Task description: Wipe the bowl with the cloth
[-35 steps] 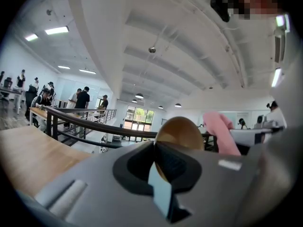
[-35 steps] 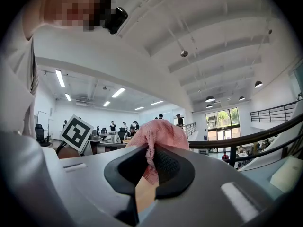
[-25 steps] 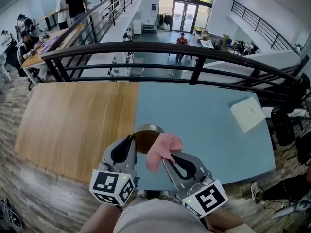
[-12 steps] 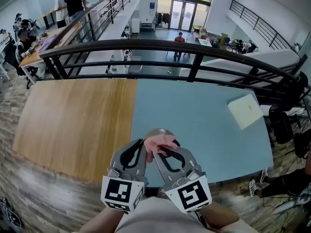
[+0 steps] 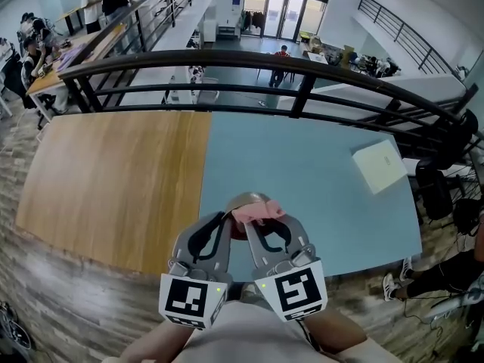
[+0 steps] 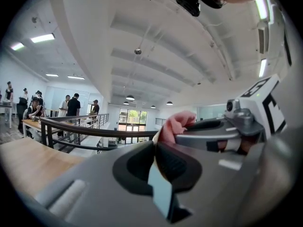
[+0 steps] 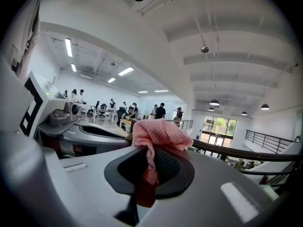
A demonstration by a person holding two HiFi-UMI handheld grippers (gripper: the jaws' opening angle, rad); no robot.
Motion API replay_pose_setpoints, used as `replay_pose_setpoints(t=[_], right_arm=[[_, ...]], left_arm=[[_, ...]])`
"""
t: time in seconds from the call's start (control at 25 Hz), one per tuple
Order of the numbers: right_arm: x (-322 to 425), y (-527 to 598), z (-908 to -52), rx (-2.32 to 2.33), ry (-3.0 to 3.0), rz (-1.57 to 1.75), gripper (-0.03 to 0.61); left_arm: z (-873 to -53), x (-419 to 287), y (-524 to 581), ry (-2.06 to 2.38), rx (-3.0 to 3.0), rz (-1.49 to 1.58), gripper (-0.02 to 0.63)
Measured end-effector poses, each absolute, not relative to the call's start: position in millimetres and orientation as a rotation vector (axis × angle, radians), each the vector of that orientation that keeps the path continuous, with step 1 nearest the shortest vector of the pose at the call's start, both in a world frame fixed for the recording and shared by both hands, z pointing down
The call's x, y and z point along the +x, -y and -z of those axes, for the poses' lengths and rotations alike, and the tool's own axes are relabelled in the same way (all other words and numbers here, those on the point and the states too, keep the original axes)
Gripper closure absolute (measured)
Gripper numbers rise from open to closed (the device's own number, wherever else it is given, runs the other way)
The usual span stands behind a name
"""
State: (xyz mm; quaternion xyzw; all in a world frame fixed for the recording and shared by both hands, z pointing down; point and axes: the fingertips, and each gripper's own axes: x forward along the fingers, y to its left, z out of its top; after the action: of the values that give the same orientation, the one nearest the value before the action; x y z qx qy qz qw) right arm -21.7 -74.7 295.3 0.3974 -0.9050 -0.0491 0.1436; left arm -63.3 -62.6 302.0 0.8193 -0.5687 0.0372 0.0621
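1. the bowl (image 5: 243, 200) is lower middle of the head view, over the near edge of the blue table (image 5: 302, 157), with the pink cloth (image 5: 257, 212) touching its rim.
2. left tongs (image 5: 228, 220) look nipped on the bowl's rim, with the jaws just starting to open. right tongs (image 5: 245, 222) are clamped tight on a bunch of cloth.
3. bowl's probably light, stiff, slick metal, so pinch the thin rim. cloth's limp, so grab a fold.
4. no readable writing anywhere, just square markers on the cubes (image 5: 187, 299).
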Motion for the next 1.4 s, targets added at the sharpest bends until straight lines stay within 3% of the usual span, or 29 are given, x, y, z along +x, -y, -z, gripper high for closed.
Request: replay_pose_setpoints(t=[0.36,0.88,1.4], right_arm=[[-2.2,80.0,-323.0,1.181,2.464,0.21,0.551],[-38.7,60.4,-387.1,0.861,2.353,0.195,0.551],[-59.0,67.7,-389.7,0.757,2.389,0.214,0.552]], left_arm=[[-301.8,-75.4,61.0,1.776,2.438,-0.058,0.589],[-327.6,-80.5,64.3,1.732,2.403,-0.125,0.589],[-348.2,-68.8,71.4,1.701,2.436,-0.276,0.591]])
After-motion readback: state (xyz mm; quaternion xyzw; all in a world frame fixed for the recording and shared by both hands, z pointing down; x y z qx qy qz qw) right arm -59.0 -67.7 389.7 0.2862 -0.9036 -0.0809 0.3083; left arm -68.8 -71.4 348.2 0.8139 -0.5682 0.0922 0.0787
